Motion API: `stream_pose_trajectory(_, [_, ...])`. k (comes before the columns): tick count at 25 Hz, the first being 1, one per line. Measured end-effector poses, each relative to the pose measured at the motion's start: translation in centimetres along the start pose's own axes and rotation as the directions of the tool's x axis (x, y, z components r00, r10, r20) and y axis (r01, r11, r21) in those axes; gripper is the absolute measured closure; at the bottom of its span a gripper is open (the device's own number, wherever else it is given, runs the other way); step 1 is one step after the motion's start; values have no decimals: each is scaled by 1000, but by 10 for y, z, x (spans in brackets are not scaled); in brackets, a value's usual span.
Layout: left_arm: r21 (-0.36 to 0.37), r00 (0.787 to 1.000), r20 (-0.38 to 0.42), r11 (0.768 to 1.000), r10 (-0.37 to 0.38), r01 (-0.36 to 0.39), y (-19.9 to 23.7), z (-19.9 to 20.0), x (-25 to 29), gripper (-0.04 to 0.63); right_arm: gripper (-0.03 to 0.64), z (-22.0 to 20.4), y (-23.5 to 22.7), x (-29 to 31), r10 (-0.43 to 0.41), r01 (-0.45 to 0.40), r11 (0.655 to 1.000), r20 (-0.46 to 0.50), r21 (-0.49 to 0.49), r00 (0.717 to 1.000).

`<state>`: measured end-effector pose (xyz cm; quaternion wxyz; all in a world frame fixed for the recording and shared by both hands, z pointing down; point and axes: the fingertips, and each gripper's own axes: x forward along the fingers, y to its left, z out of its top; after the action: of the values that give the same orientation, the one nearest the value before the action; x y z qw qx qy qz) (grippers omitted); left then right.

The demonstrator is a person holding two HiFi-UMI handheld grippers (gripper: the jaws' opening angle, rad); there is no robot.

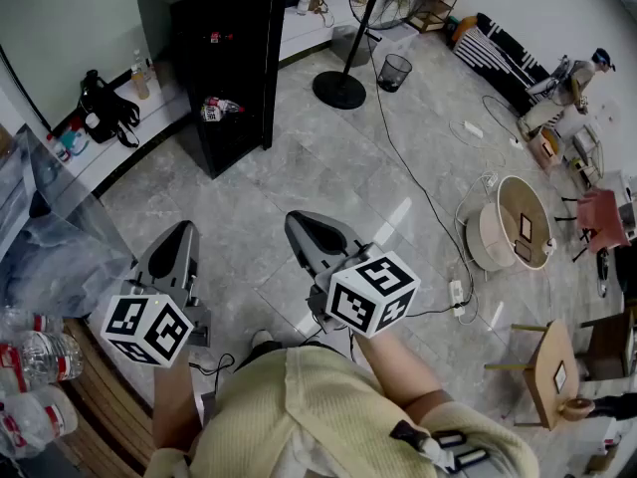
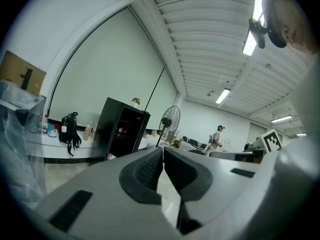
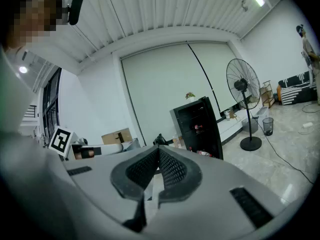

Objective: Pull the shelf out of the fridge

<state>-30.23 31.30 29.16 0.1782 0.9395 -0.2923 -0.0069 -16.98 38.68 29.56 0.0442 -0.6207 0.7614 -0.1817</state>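
Left gripper (image 1: 184,230) and right gripper (image 1: 299,223): the fingers of both are pressed together and hold nothing, so if you arrive like this you may knock the shelf instead of gripping it. The black fridge (image 1: 224,63) stands well apart across the floor, front open. Its shelf is too dark to make out.

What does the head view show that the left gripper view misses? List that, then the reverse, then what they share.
Only the head view: water bottles at lower left and a round tub on the floor.
Only the left gripper view: a distant person, ceiling strip lights, and a close look at the left gripper, jaws shut with nothing between them.
Both: the black fridge, the standing fan and the black bag on the ledge.
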Motion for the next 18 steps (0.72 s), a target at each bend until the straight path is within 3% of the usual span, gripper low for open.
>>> stream_pose_trajectory(5, [-30, 999, -19, 999, -27, 27, 11, -5, 1, 574, 601, -8, 5, 13, 2, -2, 998, 7, 59, 1000])
stream_pose_trajectory(10, [17, 996, -82, 999, -34, 36, 22, -21, -3, 574, 601, -24, 14, 27, 0, 0, 996, -10, 85, 1000])
stream_pose_trajectory(15, [-72, 992, -66, 992, -108, 103, 30, -24, -3, 574, 600, -34, 19, 38, -10, 14, 996, -40, 92, 999])
stream_pose_trajectory(18, [-77, 991, -64, 991, -119, 114, 33, -26, 6, 574, 600, -36, 11, 44, -14, 19, 995, -55, 95, 998])
